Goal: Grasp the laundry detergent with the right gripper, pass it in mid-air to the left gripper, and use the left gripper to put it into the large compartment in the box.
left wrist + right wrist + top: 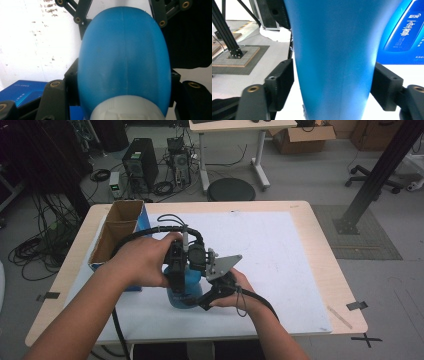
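Observation:
A blue plastic bottle [183, 296] stands on the white mat [270, 255] near the table's front. My left gripper [176, 270] comes down on it from above. In the left gripper view its jaws press both sides of the blue bottle [125, 57] just past the white cap [127, 110], so the left gripper [123, 80] is shut on it. My right gripper [202, 299] comes in low from the right. In the right gripper view its pads [283, 82] touch both flanks of the bottle [332, 37], so the right gripper [334, 83] is shut on it too.
An open cardboard box [120, 232] with a blue printed side [404, 27] stands just left of the bottle, at the table's left. The mat stretches free to the right and back. Beyond the table are a stool [231, 189], computers and a black frame post [380, 175].

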The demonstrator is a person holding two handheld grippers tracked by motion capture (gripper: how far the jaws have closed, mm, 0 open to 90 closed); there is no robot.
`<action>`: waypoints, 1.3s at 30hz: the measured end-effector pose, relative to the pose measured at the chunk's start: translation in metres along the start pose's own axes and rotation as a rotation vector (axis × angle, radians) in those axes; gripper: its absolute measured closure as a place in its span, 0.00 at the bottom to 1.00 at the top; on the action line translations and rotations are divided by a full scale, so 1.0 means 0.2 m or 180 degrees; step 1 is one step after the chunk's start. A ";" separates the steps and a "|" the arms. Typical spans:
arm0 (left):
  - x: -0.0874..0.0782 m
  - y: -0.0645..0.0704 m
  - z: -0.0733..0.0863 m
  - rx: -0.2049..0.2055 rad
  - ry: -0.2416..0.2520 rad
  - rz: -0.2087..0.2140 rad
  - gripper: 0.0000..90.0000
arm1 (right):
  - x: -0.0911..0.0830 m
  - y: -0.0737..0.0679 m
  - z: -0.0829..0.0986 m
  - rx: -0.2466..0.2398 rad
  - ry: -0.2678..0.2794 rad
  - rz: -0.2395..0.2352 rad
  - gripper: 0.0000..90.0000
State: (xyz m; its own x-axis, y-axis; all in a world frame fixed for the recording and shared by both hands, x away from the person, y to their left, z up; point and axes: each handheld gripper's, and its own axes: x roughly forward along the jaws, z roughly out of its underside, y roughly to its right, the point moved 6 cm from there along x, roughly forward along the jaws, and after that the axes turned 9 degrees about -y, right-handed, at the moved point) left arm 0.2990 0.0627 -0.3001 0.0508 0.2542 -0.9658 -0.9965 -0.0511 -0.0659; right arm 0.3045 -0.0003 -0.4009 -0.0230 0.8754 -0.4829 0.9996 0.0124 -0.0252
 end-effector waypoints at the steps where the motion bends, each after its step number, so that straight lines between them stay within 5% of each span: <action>1: 0.00 0.00 0.00 -0.0010 0.0002 0.0011 0.43 | 0.00 0.00 0.00 0.0006 0.0008 0.0003 0.25; 9: -0.03 -0.02 0.01 -0.0164 0.0057 0.0094 0.43 | -0.06 0.04 0.04 0.0257 0.0068 0.0019 0.01; 12: -0.06 -0.03 0.03 -0.0289 0.0082 0.0134 0.43 | -0.12 0.05 0.06 0.0321 0.0112 -0.0020 0.00; 19: -0.19 -0.10 0.11 -0.0645 0.0195 0.0200 0.43 | -0.35 0.08 0.09 0.0395 0.0147 0.0163 0.00; 22: -0.23 -0.14 0.15 -0.0890 0.0270 0.0306 0.43 | -0.43 0.09 0.12 0.0446 0.0105 0.0265 0.00; 26: -0.28 -0.20 0.19 -0.1373 0.0380 0.0454 0.43 | -0.53 0.09 0.16 0.0503 0.0040 0.0377 0.00; 34: -0.34 -0.32 0.28 -0.2213 0.0268 0.0372 0.43 | -0.66 0.09 0.19 0.0518 -0.0048 0.0487 0.00; 39: -0.35 -0.37 0.37 -0.2849 0.0227 0.0532 0.43 | -0.70 0.09 0.19 0.0523 -0.0093 0.0526 0.00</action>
State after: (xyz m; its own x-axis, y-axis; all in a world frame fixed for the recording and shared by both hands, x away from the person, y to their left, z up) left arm 0.3644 0.1209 -0.2086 -0.0559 0.1173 -0.9915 -0.5695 -0.8195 -0.0649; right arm 0.3249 -0.1414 -0.3674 0.1381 0.8445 -0.5174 0.9738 -0.2111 -0.0846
